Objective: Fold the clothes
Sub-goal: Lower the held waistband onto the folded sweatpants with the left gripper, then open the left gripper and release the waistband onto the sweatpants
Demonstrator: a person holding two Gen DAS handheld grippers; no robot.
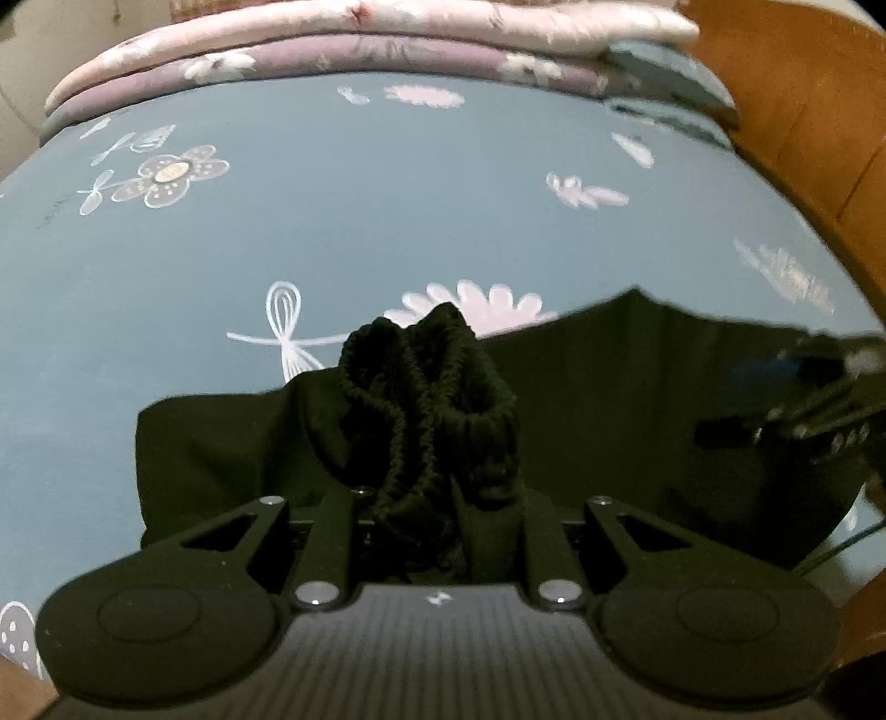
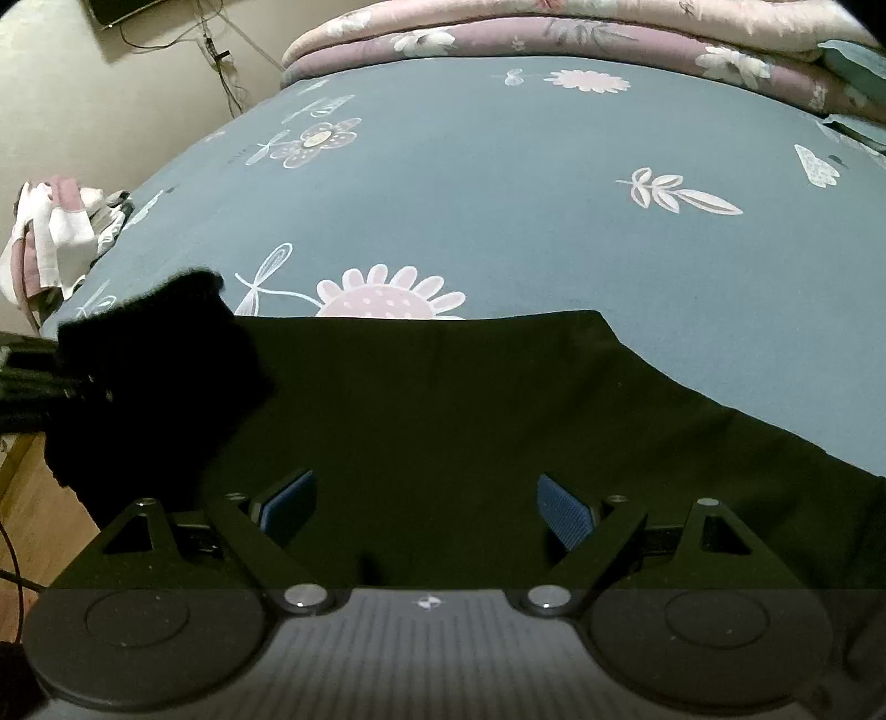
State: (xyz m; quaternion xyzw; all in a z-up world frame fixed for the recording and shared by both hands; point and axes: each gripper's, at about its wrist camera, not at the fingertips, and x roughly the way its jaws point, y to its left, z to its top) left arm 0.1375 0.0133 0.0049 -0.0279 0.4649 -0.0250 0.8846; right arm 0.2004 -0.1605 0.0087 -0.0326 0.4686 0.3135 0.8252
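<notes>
While the left gripper [image 1: 437,498] is clamped on the gathered elastic waistband [image 1: 429,387] of a black fabric garment [image 1: 637,399], that bunched band rises straight ahead of its fingers, lifted off the surface. Rest of garment spreads below and to the gripper's right, lying on a blue-grey bedsheet with white and pink flower prints [image 1: 387,210]. Right gripper [image 2: 426,509] hangs just above the flat part of the same garment, blue ribbed pads [image 2: 565,512] well apart, nothing between them; contact with the cloth cannot be told. Far to its left, the lifted dark bunch [image 2: 155,338] shows beside the other gripper's linkage. Garment's far edge runs straight across ahead of the right gripper, then slopes down toward its right. Well ahead of both grippers, stacked pink and mauve floral quilts [image 1: 360,50] sit at the sheet's far end. Off to the right gripper's far left, a white and pink cloth pile [image 2: 55,232] lies at the bed's edge.
</notes>
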